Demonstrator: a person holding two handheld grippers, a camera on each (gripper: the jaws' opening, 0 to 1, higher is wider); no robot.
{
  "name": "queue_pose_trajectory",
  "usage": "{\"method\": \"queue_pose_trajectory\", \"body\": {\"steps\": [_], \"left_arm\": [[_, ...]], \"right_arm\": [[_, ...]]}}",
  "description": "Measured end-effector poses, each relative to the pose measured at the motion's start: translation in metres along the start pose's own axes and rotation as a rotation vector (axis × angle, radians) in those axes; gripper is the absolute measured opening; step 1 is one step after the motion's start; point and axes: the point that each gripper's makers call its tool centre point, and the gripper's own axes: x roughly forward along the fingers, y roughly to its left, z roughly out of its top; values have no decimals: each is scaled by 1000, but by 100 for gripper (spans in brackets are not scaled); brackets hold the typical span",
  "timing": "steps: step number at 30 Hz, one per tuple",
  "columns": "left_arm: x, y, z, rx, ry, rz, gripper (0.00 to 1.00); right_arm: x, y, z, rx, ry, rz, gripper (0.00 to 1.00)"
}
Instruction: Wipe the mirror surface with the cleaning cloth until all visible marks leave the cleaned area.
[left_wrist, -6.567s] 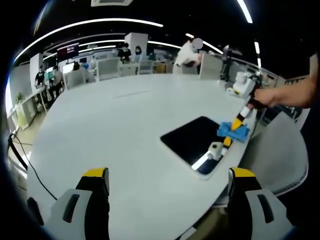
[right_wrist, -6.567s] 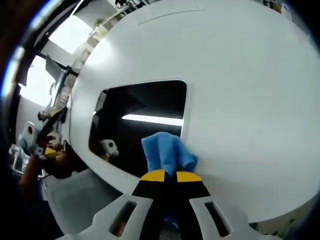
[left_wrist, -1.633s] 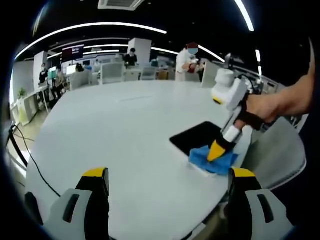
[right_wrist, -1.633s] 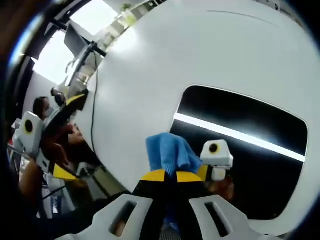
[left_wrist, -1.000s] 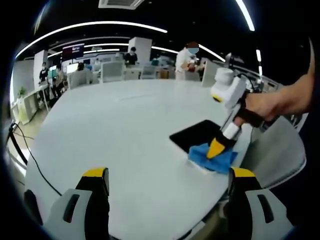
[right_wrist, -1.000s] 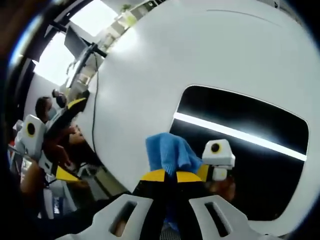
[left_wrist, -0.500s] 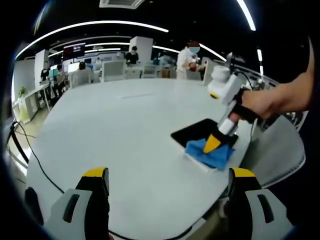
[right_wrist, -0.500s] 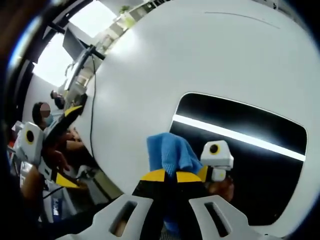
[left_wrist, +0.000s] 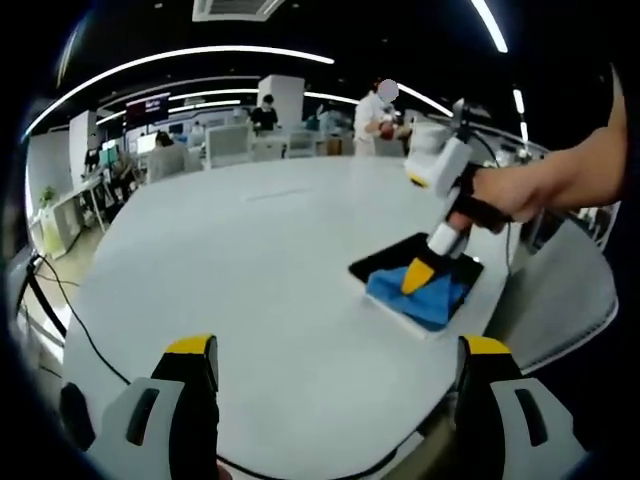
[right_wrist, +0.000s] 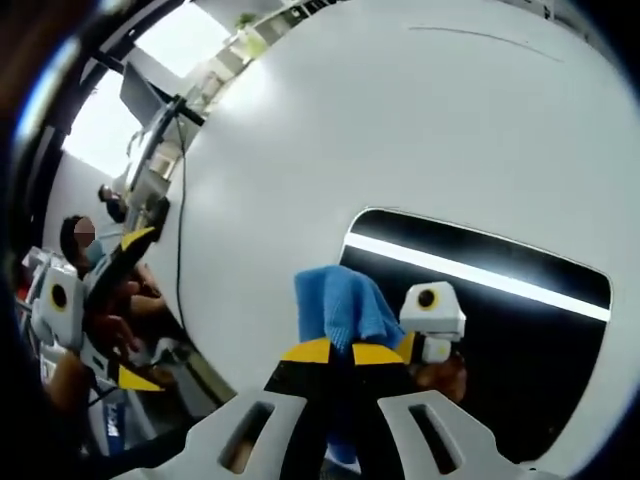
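Midway, seemingly: right claw (right_wrist: 333, 350) clamped on blue cloth (left_wrist: 424, 297), pressed on mirror (right_wrist: 500, 330) by tabletop (left_wrist: 260, 280) edge; left claw (left_wrist: 338, 345) gaping; no marks discernible.

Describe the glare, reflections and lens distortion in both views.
Left gripper view: fisheye bends the ceiling light strips into arcs; the large round white table shows soft glare. Right gripper view: the dark rectangular mirror reflects a bright light strip and the right hand-held gripper, which clamps the blue cleaning cloth.
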Motion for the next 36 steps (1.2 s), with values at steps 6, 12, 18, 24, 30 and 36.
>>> {"method": "queue_pose_trajectory", "body": {"steps": [6, 12, 18, 24, 30, 36], "left_arm": [[1, -1, 1, 1, -1, 4, 99], [2, -2, -2, 2, 12, -1, 99], [4, 0, -2, -1, 15, -1, 99], [5, 0, -1, -3, 15, 1, 99], [5, -3, 0, -21, 3, -10, 99], [5, -2, -4, -18, 13, -6, 99]], "right_arm": [[2, -2, 11, 14, -10, 2, 0], [4, -5, 23, 37, -17, -1, 0], [7, -9, 34, 55, -23, 3, 0], [6, -10, 40, 70, -31, 8, 0], [7, -17, 52, 102, -40, 16, 0], [10, -21, 64, 145, -41, 26, 0]]}}
